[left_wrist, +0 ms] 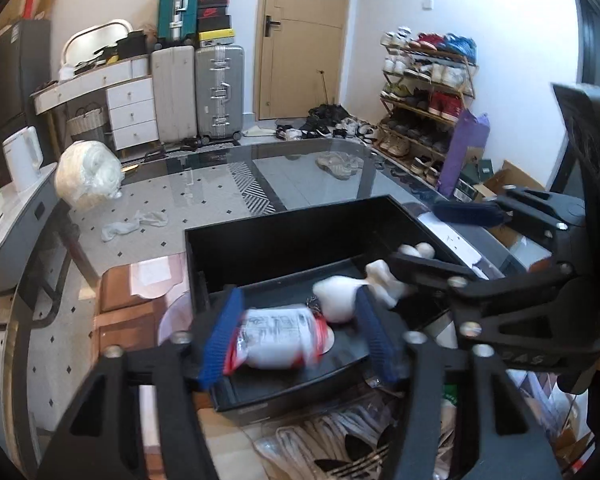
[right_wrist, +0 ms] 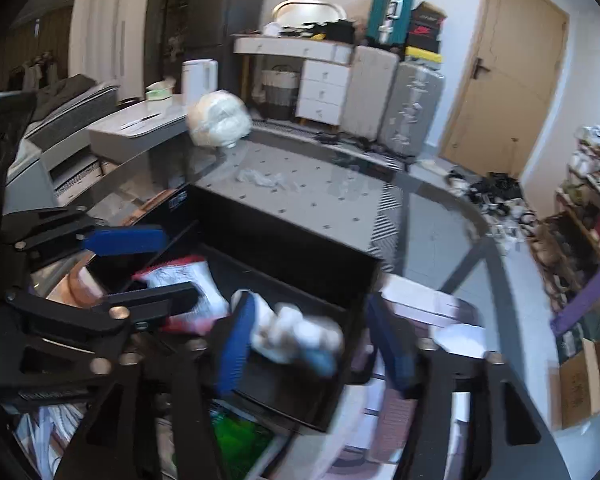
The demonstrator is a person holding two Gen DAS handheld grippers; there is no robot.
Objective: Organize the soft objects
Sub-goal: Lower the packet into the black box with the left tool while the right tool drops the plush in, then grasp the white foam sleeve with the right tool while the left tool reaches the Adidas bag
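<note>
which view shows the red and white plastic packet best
The left wrist view: the red and white plastic packet sits whole between the left gripper fingers, over the black box, only slightly blurred. In the right wrist view the packet is partly hidden behind the left gripper's black finger.

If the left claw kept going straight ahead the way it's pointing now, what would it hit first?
Most likely the white packet with red ends, which lies between the open left claw fingers inside the black box. Just beyond is a white rolled sock. Depth is hard to judge through the blur.
</note>
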